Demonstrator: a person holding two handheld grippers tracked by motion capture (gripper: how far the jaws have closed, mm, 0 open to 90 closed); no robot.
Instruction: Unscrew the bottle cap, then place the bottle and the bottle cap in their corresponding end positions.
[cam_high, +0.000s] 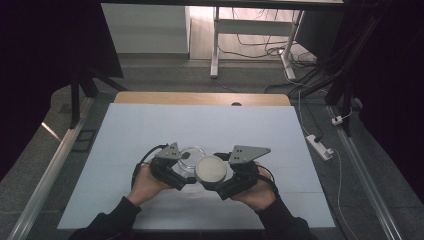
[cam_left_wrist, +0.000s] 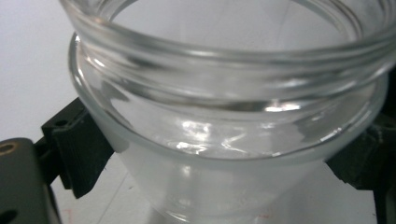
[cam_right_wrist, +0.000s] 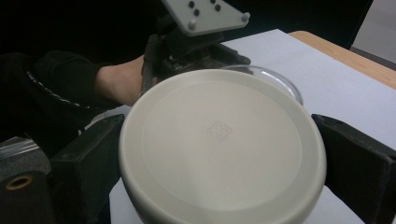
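Table (cam_high: 150, 130) from the high view carries a glass jar (cam_high: 189, 156) held by the left claw (cam_high: 181, 172); just beside it the right claw (cam_high: 212, 184) holds a round lid (cam_high: 210, 169). Left gripper view: jaws clamped on the jar (cam_left_wrist: 224, 116) under its threaded rim. Right gripper view: jaws clamped on the lid (cam_right_wrist: 219, 144), near the jar's mouth. If the lid comes down tilted, I think the thread can jam, or the smooth glass can slip.

Wooden table (cam_high: 150, 97), pale sheet (cam_high: 150, 135) over it, glass jar (cam_high: 189, 156) standing on the sheet

Black grippers with grey three-cornered plates, black jaws, trailing black cables, dark sleeves.
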